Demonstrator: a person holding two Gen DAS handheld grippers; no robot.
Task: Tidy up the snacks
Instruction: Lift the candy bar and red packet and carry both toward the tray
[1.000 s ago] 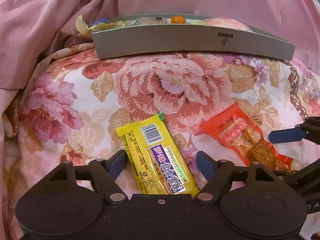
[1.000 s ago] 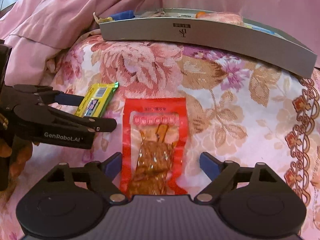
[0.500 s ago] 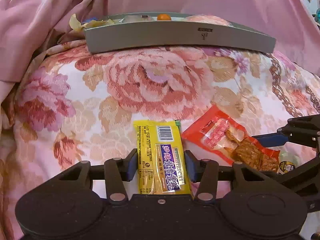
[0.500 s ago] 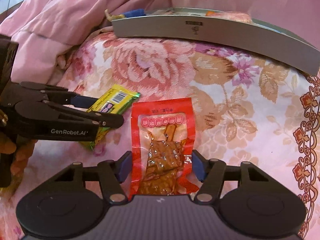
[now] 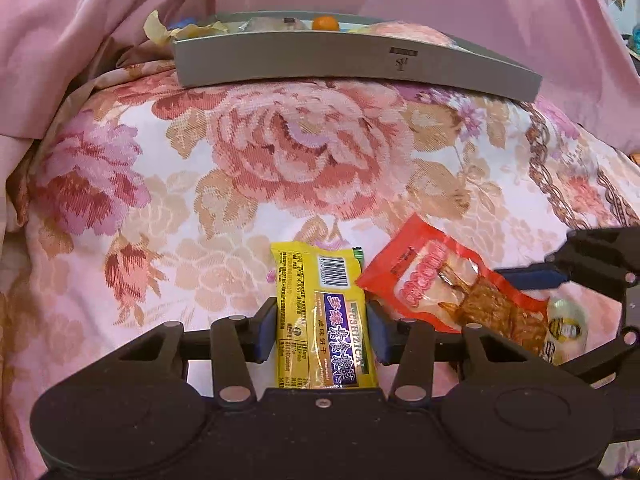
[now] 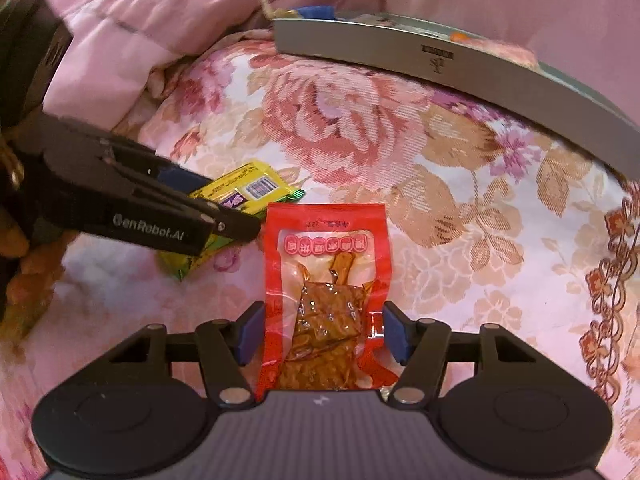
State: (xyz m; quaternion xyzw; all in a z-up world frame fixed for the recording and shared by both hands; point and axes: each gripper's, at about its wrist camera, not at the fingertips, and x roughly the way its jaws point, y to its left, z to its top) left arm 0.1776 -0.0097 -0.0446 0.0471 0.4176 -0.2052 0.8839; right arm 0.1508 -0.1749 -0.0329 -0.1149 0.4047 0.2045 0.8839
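My left gripper [image 5: 322, 330] is shut on a yellow snack packet [image 5: 320, 308] with a purple label, held just above the floral cloth. My right gripper [image 6: 323, 330] is shut on a red snack pouch [image 6: 326, 264] with brown pieces inside. The two sit side by side: the red pouch [image 5: 448, 284] and the right gripper show at the right of the left wrist view, and the yellow packet [image 6: 244, 192] and the left gripper show at the left of the right wrist view. A grey tray [image 5: 352, 64] with several snacks stands at the far edge.
Floral cloth [image 5: 280, 152] covers the surface between the grippers and the tray [image 6: 440, 60]. Pink fabric [image 5: 80, 20] is bunched up at the left and behind the tray. An orange round item [image 5: 325, 23] and yellow wrappers lie in the tray.
Both grippers have closed from open onto their packets, the left on the yellow one and the right on the red one. Both packets have since lifted slightly and the views shifted.
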